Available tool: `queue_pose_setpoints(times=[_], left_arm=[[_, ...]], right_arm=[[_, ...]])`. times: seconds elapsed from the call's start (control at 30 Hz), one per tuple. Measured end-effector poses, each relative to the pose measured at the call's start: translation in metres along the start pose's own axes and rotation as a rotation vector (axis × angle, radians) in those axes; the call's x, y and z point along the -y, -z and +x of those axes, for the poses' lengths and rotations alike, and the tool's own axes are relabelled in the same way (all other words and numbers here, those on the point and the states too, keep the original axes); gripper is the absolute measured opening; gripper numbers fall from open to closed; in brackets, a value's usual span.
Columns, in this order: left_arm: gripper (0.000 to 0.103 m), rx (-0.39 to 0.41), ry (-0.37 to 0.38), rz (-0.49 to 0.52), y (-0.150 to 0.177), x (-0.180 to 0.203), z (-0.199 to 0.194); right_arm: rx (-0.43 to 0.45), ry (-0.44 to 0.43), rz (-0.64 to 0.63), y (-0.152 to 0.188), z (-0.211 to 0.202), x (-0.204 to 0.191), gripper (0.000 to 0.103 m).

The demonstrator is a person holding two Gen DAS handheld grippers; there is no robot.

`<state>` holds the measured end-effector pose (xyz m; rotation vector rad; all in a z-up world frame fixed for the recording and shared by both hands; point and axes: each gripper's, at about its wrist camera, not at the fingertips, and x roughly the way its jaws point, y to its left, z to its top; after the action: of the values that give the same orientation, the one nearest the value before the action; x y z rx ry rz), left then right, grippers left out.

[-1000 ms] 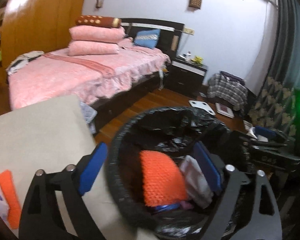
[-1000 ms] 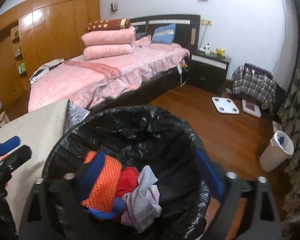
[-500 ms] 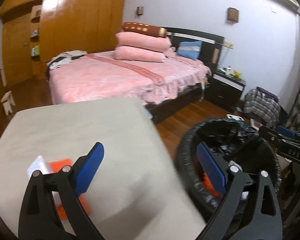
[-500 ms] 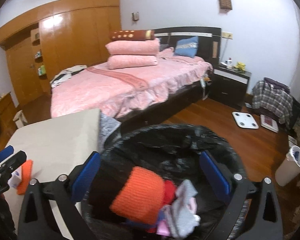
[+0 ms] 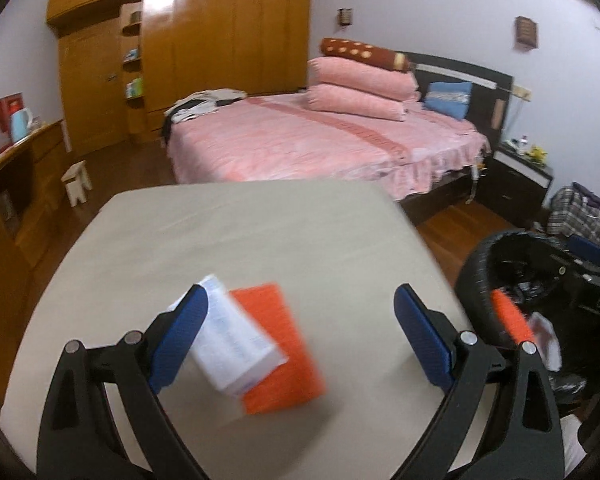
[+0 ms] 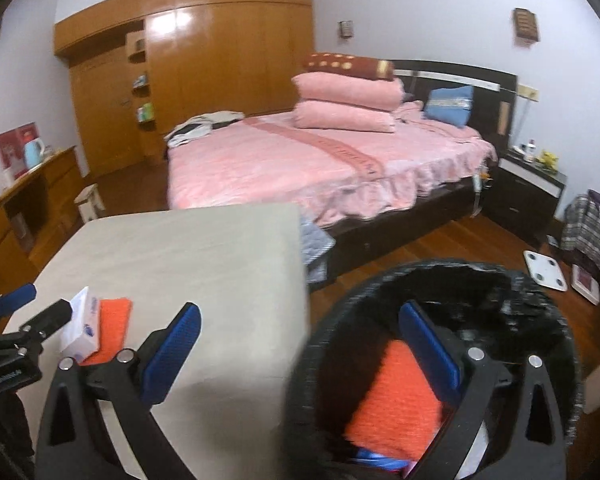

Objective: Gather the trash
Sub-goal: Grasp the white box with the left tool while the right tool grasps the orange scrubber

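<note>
On the beige table (image 5: 236, 236) lie a white tissue pack (image 5: 232, 344) and, under its right side, a flat orange cloth (image 5: 280, 352). My left gripper (image 5: 300, 340) hovers open just above them, the pack near its left finger. The same pack (image 6: 80, 326) and orange cloth (image 6: 114, 326) show at the left in the right wrist view. My right gripper (image 6: 300, 356) is open and empty, straddling the table corner and the black-lined trash bin (image 6: 540, 300). Another orange cloth (image 6: 400, 400) lies inside the bin.
The bin (image 5: 480, 256) stands off the table's right edge on the wooden floor (image 6: 440, 244). Beyond the table is a pink bed (image 5: 320, 144), with a wooden wardrobe (image 5: 204, 48) behind it. A small stool (image 5: 78, 182) and a desk (image 5: 12, 184) are to the left.
My left gripper has swung left from above the bin to over the tissue pack and orange cloth on the table. The right gripper has also shifted left, half off the bin.
</note>
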<state>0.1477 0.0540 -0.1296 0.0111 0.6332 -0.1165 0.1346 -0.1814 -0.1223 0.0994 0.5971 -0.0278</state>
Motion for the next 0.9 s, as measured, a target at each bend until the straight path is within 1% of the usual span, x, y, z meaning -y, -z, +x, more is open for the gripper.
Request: queue_pose_setpoints(times=[0.17, 0.23, 0.5, 0.77, 0.9], left_arm=[[0.091, -0.032, -0.061, -0.046, 0.009, -0.031, 0.007], [0.091, -0.044, -0.068, -0.057, 0.012, -0.036, 0.011], [0.091, -0.105, -0.067, -0.075, 0.023, -0.038, 0.040], [0.091, -0.131, -0.069, -0.114, 0.032, -0.046, 0.059], [0.091, -0.163, -0.049, -0.147, 0.034, -0.051, 0.069]], right_arm=[[0.006, -0.051, -0.042, 0.001, 0.015, -0.033, 0.097], [0.007, -0.064, -0.049, 0.002, 0.022, -0.043, 0.097], [-0.024, -0.086, -0.059, 0.006, 0.048, -0.061, 0.097], [-0.049, -0.080, -0.093, 0.016, 0.059, -0.066, 0.097], [-0.064, -0.085, -0.102, 0.019, 0.064, -0.070, 0.097]])
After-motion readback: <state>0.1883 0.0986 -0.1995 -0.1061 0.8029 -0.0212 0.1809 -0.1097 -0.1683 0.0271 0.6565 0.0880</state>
